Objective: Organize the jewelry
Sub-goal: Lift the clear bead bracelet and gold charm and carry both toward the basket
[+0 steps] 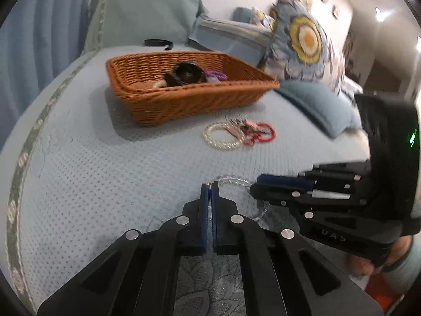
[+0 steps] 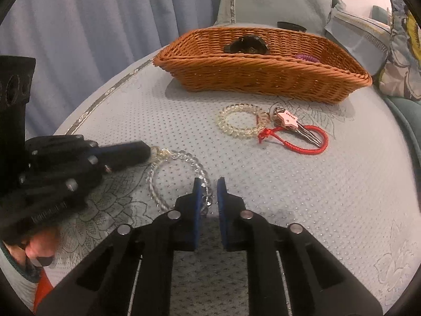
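- The pale blue dotted bedspread (image 2: 289, 184) fills both views, with a faint flower pattern stitched into it near the grippers.
- Up the bed lie a sage-green pillow (image 1: 147, 13) and a floral cushion with a yellow-centred flower (image 1: 305, 36).
- The rectangular orange-brown woven wicker basket (image 2: 263, 76) stands on the bedspread well beyond the grippers; a dark round object (image 2: 247, 44) and a purple coiled band (image 2: 306, 58) show over its rim.
- The left gripper (image 1: 209, 187), black with blue pads, has its jaws pressed nearly together on the near-left end of the clear glass-bead bracelet (image 2: 184, 168); seen from the right wrist, its tip meets the bracelet's knotted end.
- The right gripper (image 2: 209, 184) has its jaws a little apart, and the bracelet's opposite side runs just beside the left-hand pad (image 2: 197, 197); a grip there cannot be made out.
- The bracelet lies on the bedspread between the two grippers.
- Between bracelet and basket rest a pale yellowish coiled hair tie (image 2: 240, 122), a red cord loop (image 2: 297, 139) and keys with a pink star tag (image 2: 286, 119), all touching.
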Available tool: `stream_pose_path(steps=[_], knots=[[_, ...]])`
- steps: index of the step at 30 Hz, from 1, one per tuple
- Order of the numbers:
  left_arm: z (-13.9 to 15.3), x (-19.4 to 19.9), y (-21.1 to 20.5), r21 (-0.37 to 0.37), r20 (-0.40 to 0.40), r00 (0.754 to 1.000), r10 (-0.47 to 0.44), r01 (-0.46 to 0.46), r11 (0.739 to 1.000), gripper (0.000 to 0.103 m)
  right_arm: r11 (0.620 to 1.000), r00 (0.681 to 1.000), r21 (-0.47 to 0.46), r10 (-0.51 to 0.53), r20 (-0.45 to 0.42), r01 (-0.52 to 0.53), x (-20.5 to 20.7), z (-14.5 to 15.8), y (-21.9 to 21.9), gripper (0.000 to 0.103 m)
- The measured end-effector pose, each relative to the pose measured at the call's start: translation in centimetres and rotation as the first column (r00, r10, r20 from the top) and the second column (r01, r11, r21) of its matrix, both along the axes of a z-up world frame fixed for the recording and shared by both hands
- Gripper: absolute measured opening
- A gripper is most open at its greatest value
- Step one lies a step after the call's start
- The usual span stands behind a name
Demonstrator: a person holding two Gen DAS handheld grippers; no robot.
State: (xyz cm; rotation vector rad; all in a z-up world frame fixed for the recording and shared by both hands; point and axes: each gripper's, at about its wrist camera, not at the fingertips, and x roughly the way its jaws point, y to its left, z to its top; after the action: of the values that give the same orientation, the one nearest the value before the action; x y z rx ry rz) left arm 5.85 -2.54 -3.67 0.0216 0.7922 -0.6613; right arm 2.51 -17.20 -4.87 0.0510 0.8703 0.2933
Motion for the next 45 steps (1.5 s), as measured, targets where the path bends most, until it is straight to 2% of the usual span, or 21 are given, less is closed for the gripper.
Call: stream_pose_path(steps=[2,4,7,10,13,15,17,18,19,21,24,28,35,37,38,39,40,41,42,45], knots=[[0.3,0.3,0.8,-0.058,-0.022,1.0,0.003,-0.004,0.998,0.0,1.0,1.0,-0.005,-0.003,0.003,0.003,0.0,0.0,0.0,0.007],[0.4,0.3,1.0,-0.073,-0.025,1.0,0.006,-0.007,0.997,0.0,1.0,1.0,-0.009,-0.002,0.004,0.002,0.0,0.0,0.1,0.007],[0.0,0.5,0.9,-0.039,-0.035,0.999,0.024,-0.025,0.999,0.0,1.0,1.0,-0.006,-0.005,0.001,0.005,0.0,0.1,-0.1,0.007],[-0.7,1.0,0.9,0.021,-0.059,0.997,0.045,-0.044,0.999,0.0,0.998,1.0,-0.058,-0.029,0.002,0.029,0.1,0.2,-0.1,0.007],[-1.3,0.9,1.0,0.048,-0.095,0.995,0.013,-0.008,0.999,0.0,0.99,0.998,-0.125,-0.061,-0.003,0.06,0.0,0.3,-0.1,0.007],[-1.2,0.6,0.9,0.064,-0.101,0.995,-0.02,0.027,0.998,0.001,0.988,0.997,-0.136,-0.071,-0.017,0.068,-0.1,0.4,-0.3,0.007],[-1.2,0.4,1.2,0.043,-0.122,0.99,-0.067,0.073,0.996,0.009,0.991,0.998,-0.127,-0.057,-0.034,0.052,-0.3,0.6,-0.3,0.007],[-1.2,0.3,1.4,0.032,-0.13,0.988,-0.08,0.085,0.996,0.017,0.994,0.998,-0.103,-0.03,-0.047,0.025,-0.4,0.7,-0.3,0.007],[-1.1,0.2,1.5,0.024,-0.134,0.987,-0.093,0.097,0.995,0.019,0.997,0.998,-0.074,-0.014,-0.057,0.01,-0.5,0.8,-0.4,0.007],[-1.1,-0.1,1.5,0.044,-0.116,0.989,-0.093,0.099,0.994,0.02,1.0,0.998,-0.024,0.001,-0.069,-0.003,-0.5,0.9,-0.7,0.007],[-1.1,0.0,1.4,0.057,-0.107,0.992,-0.071,0.078,0.995,0.024,0.999,0.999,-0.029,-0.016,-0.049,0.015,-0.4,0.9,-0.9,0.008],[-1.1,0.0,1.1,0.094,-0.076,0.996,-0.039,0.046,0.995,0.032,1.0,0.999,0.015,-0.015,-0.05,0.016,-0.1,0.7,-1.2,0.023],[-1.4,0.2,0.1,0.128,-0.041,0.999,-0.002,0.008,0.992,0.034,0.997,1.0,-0.077,-0.012,0.011,0.013,0.2,0.0,0.7,0.023],[-1.5,0.2,-0.1,0.135,-0.027,1.0,0.006,-0.002,0.991,0.033,0.993,1.0,-0.12,-0.004,0.029,0.008,0.1,0.1,1.4,0.02],[-1.6,0.2,-0.3,0.145,-0.014,1.0,0.012,-0.01,0.989,0.03,0.992,1.0,-0.123,0.01,0.029,-0.006,0.1,0.1,1.7,0.008],[-1.7,0.2,-0.5,0.169,0.005,1.0,0.02,-0.02,0.985,0.016,0.992,0.999,-0.128,0.015,0.032,-0.011,0.2,0.0,1.8,0.006],[-1.7,0.2,-0.6,0.179,0.012,1.0,0.023,-0.025,0.983,0.012,0.991,0.999,-0.136,0.016,0.04,-0.01,0.1,0.0,1.9,0.006],[-1.6,0.3,-0.5,0.167,0.006,1.0,0.026,-0.027,0.986,0.011,0.991,0.999,-0.136,0.016,0.047,-0.01,0.0,0.1,1.9,0.006],[-1.5,0.6,-0.1,0.14,-0.006,0.999,0.033,-0.032,0.99,0.002,0.992,0.999,-0.129,0.016,0.048,-0.01,0.0,0.2,1.7,0.006],[-0.9,0.7,0.7,0.08,-0.012,0.999,0.03,-0.029,0.996,0.0,0.996,0.998,-0.085,0.005,0.061,0.0,-0.2,0.6,0.9,0.006]])
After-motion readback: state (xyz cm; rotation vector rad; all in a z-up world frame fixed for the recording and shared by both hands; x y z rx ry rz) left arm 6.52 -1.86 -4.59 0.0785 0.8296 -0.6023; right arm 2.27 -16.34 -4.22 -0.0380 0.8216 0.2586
